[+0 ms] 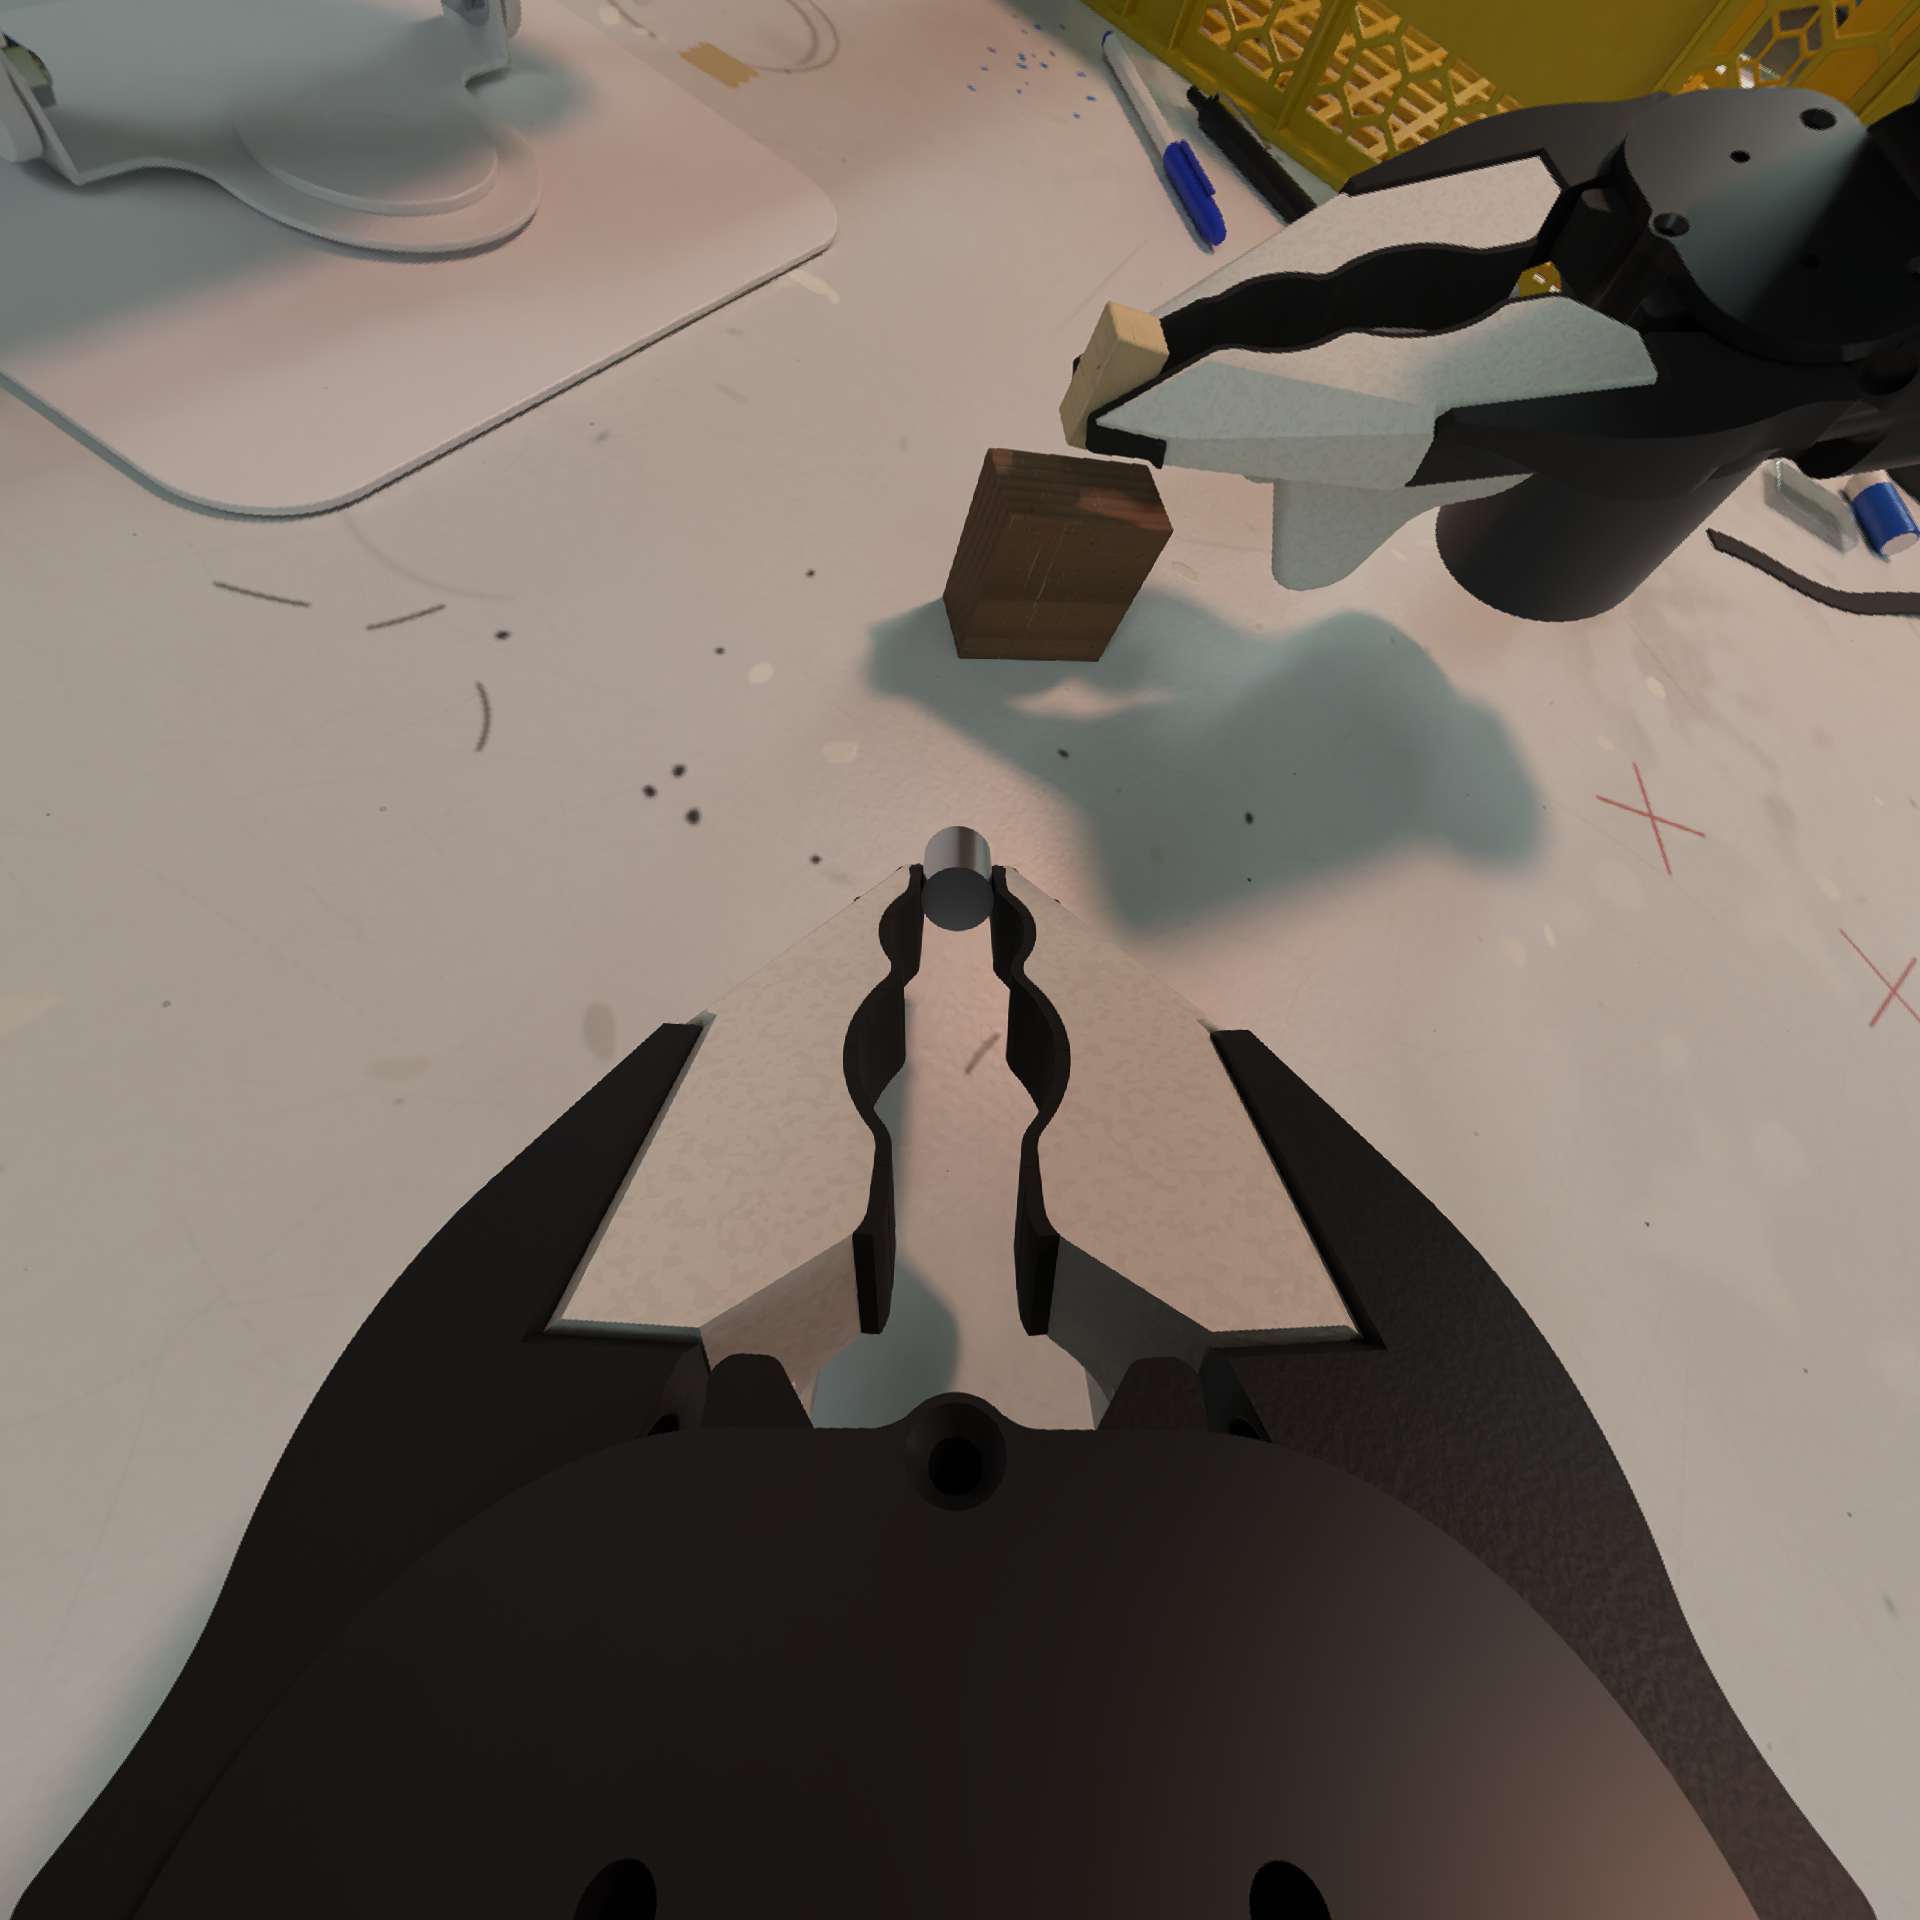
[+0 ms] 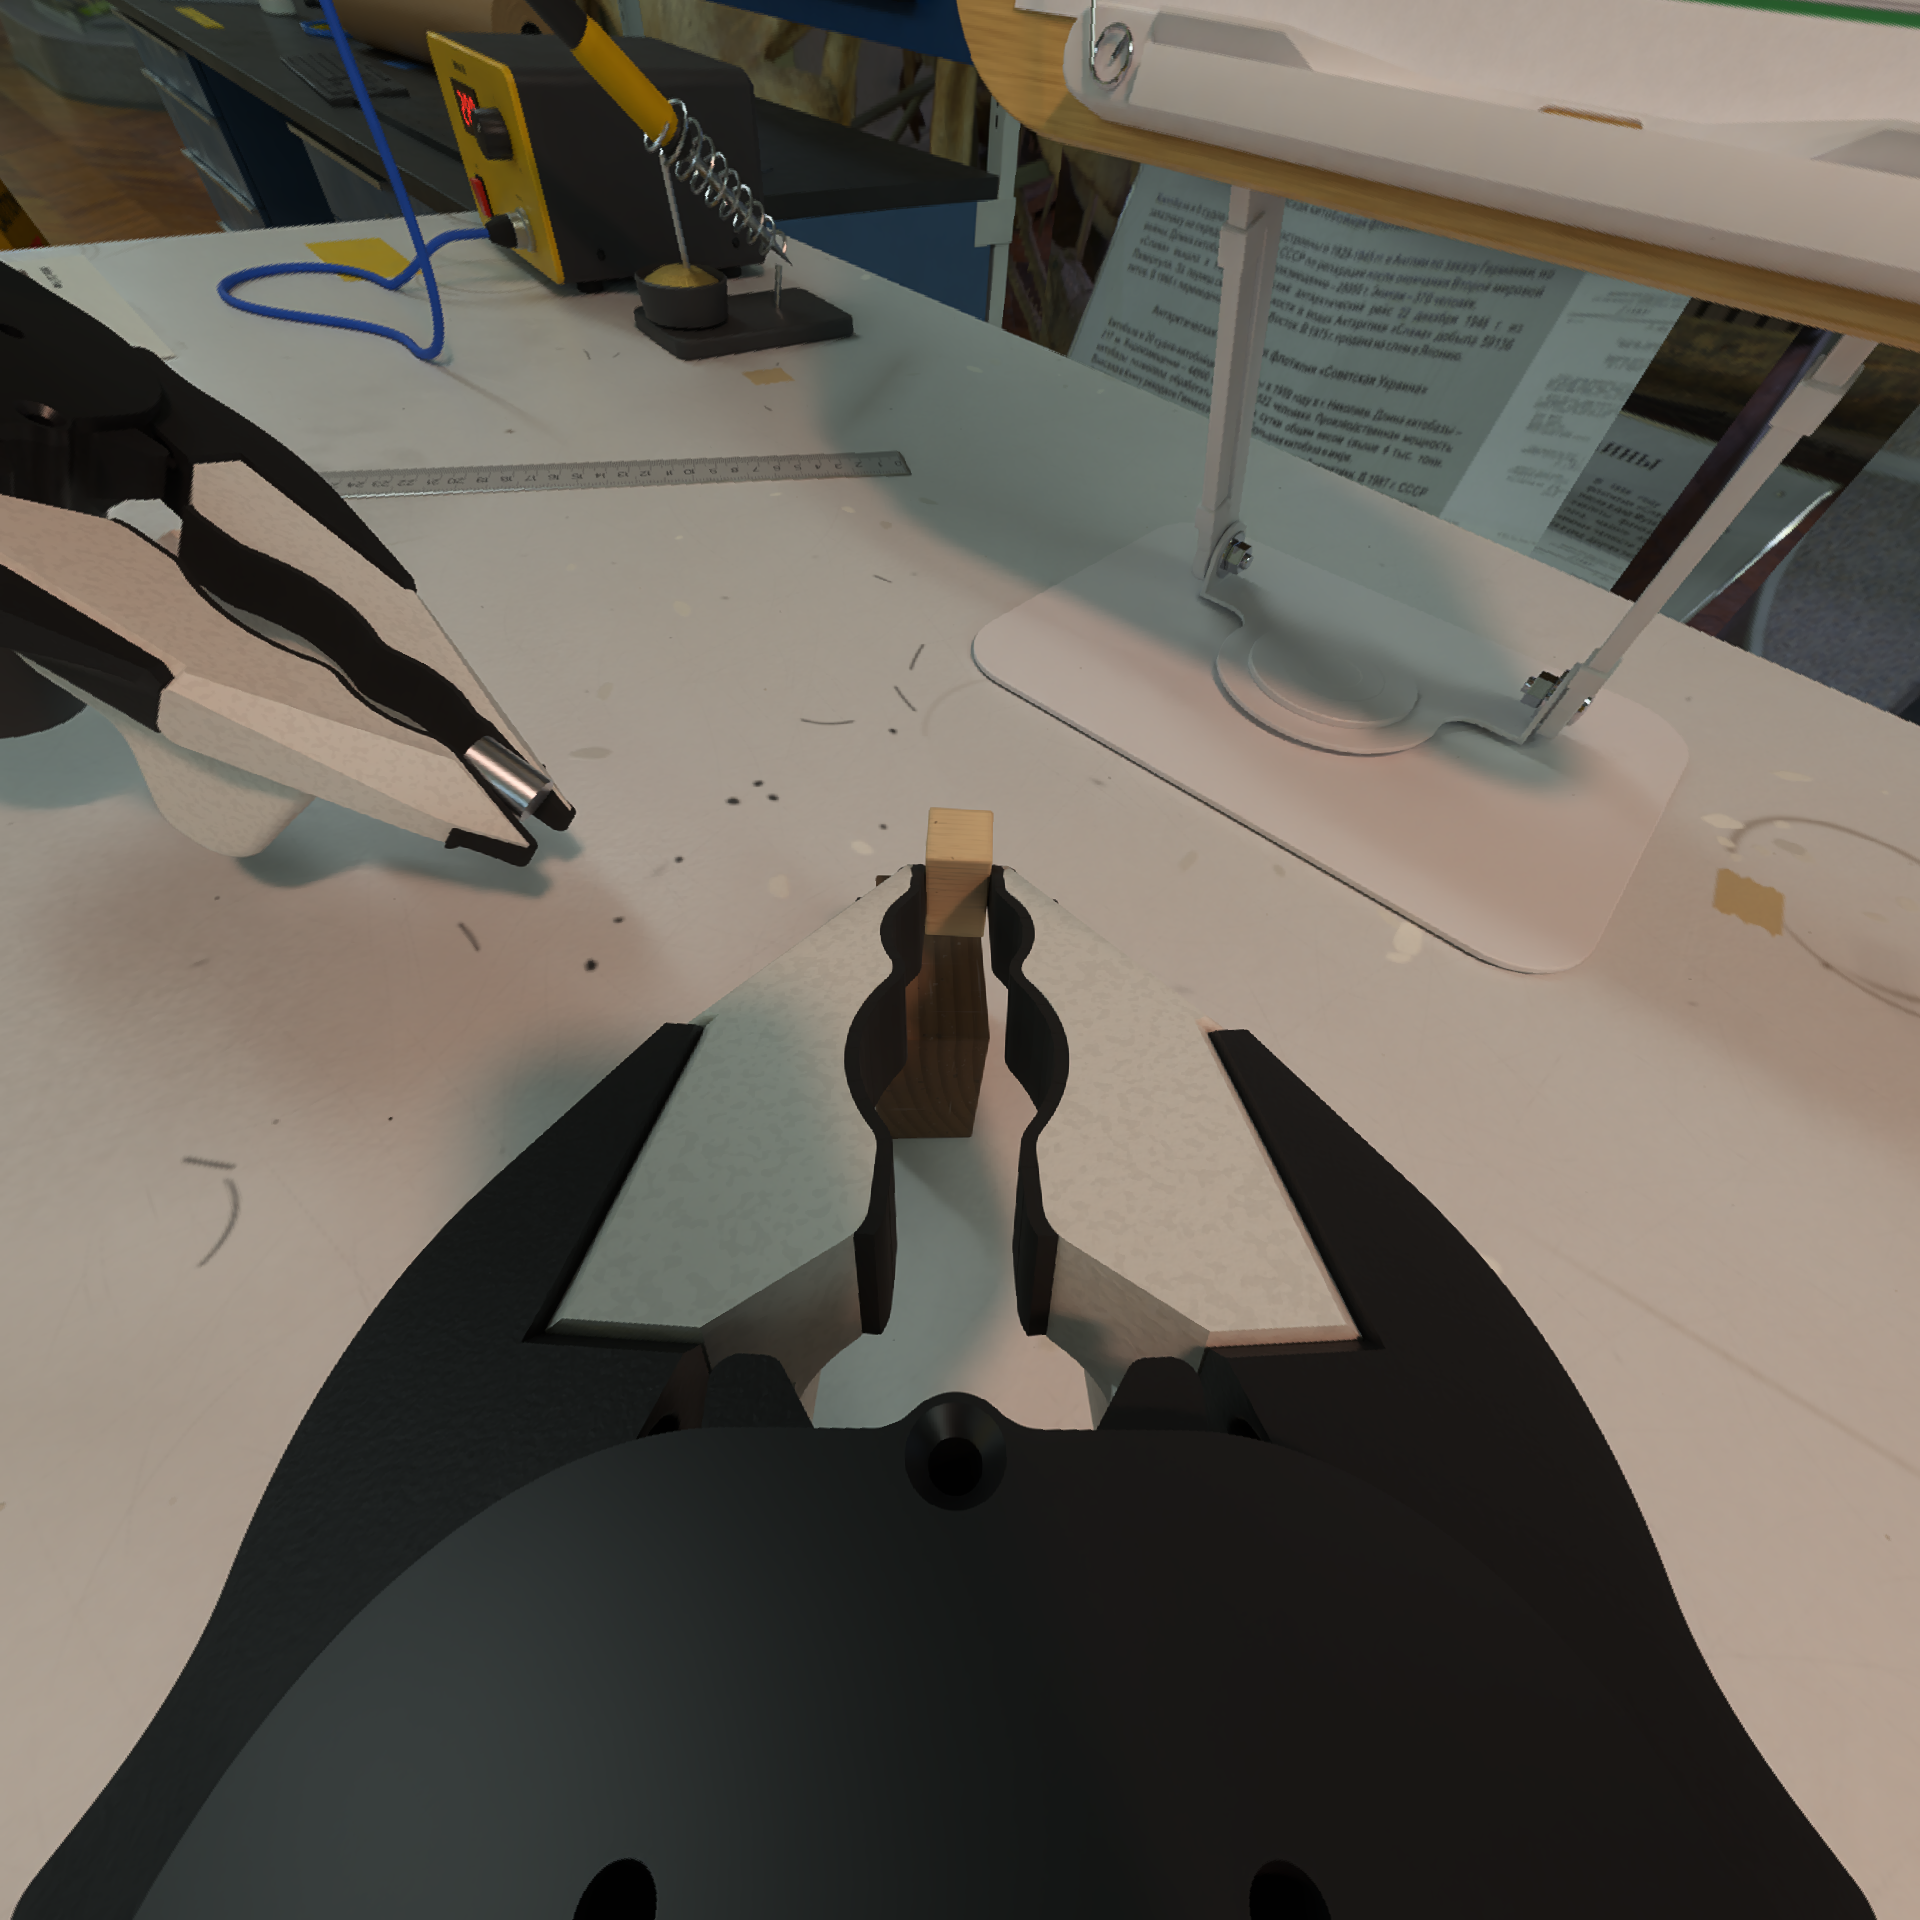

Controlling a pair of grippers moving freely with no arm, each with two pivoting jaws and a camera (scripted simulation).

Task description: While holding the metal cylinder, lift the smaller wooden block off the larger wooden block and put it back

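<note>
My left gripper (image 1: 957, 883) is shut on a small metal cylinder (image 1: 956, 891) at its fingertips, above the white table; it also shows in the right wrist view (image 2: 525, 821) with the cylinder (image 2: 504, 776). My right gripper (image 2: 957, 883) is shut on the smaller, pale wooden block (image 2: 958, 871). In the left wrist view that gripper (image 1: 1117, 395) holds the pale block (image 1: 1110, 366) in the air, just above and to the right of the larger dark wooden block (image 1: 1055, 556). The dark block (image 2: 935, 1049) stands upright on the table, below my right gripper's fingers.
A white lamp base plate (image 1: 416, 312) lies at the far left, also in the right wrist view (image 2: 1351, 748). A yellow crate (image 1: 1403, 73) and blue markers (image 1: 1190, 177) lie beyond. A soldering station (image 2: 582, 156), blue cable (image 2: 343, 281) and steel ruler (image 2: 623, 476) sit farther off.
</note>
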